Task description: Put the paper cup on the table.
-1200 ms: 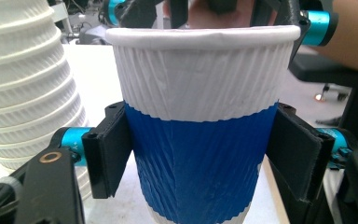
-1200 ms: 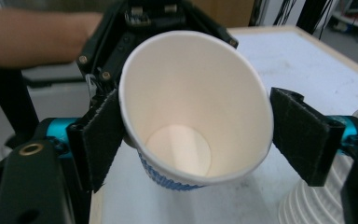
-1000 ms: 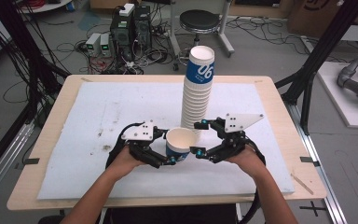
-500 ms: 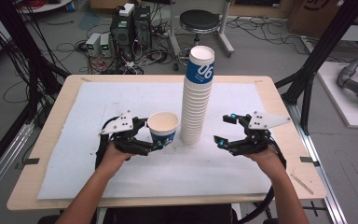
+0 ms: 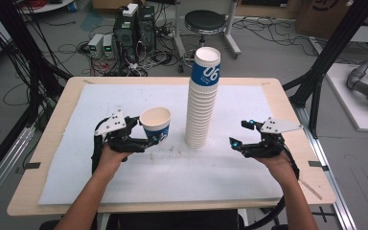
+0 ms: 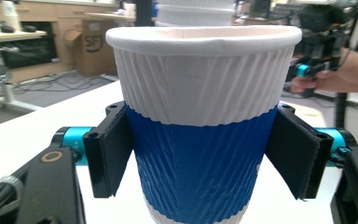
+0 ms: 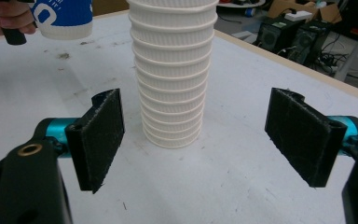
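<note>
White sheeting covers the counter [image 5: 67, 182], where a single blue-and-white paper cup [image 5: 155, 124] stands upright, clamped at its blue band by the left hand-held gripper [image 5: 149, 140], just left of the tall cup stack [image 5: 202, 100]. Right of the stack, the right hand-held gripper [image 5: 237, 135] gapes wide and empty, jaws facing the stack's base.

One second ago both grippers met at a single paper cup [image 5: 155, 124] in front of the cup stack [image 5: 203, 98]. Since then the left gripper [image 5: 159, 139] has carried that cup away to the stack's left, still clamped on it, while the right gripper [image 5: 239, 134] has let go, opened, and withdrawn to the stack's right.
</note>
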Demonstrator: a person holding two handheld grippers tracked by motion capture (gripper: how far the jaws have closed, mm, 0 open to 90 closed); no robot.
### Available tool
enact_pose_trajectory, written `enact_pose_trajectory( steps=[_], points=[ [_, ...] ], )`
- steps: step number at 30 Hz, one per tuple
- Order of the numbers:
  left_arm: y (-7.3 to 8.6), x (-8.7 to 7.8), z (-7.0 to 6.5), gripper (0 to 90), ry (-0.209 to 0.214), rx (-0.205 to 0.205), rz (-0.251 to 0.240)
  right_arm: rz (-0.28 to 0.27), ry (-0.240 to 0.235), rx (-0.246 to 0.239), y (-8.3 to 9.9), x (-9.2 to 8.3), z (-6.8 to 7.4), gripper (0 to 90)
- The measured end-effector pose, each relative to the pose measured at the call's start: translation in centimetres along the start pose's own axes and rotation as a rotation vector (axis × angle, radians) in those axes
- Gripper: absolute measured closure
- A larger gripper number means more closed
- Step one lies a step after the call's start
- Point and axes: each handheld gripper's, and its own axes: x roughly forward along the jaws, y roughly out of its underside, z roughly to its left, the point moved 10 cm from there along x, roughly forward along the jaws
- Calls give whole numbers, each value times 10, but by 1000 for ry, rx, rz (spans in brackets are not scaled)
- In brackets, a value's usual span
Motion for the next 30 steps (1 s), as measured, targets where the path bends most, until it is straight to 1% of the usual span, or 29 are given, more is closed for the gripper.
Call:
enact_pose_trajectory(
  steps=[3, 5, 9, 10, 13, 18, 21, 23, 24, 26, 30],
  points=[
    [2, -4, 10, 269, -62, 29, -6, 4, 7, 10, 4, 0, -3, 201],
    [4, -8, 18, 267, -96, 37, -7, 8, 9, 18, 5, 1, -5, 201],
    [5, -16, 29, 267, -127, 19, -27, 16, 10, 20, 8, 3, -5, 201],
    [6, -18, 33, 267, -143, 20, -31, 20, 8, 20, 9, 4, -5, 202],
    [6, -21, 44, 268, -170, 25, -41, 24, 3, 17, 11, 5, -4, 201],
    [15, -21, 65, 264, -233, 25, -19, 28, 4, 23, 15, 6, -4, 202],
    [23, -16, 73, 264, -253, 21, 6, 23, 8, 28, 15, 4, -5, 202],
    [27, -11, 78, 264, -257, 18, 21, 14, 16, 29, 14, 3, -6, 202],
    [27, -10, 80, 263, -264, 20, 21, 14, 16, 36, 14, 2, -6, 202],
    [30, -6, 85, 261, -266, 8, 23, 12, 22, 30, 14, 2, -8, 202],
    [42, 0, 95, 258, -273, -15, 63, 20, 16, 38, 15, 2, -7, 202]
  ],
)
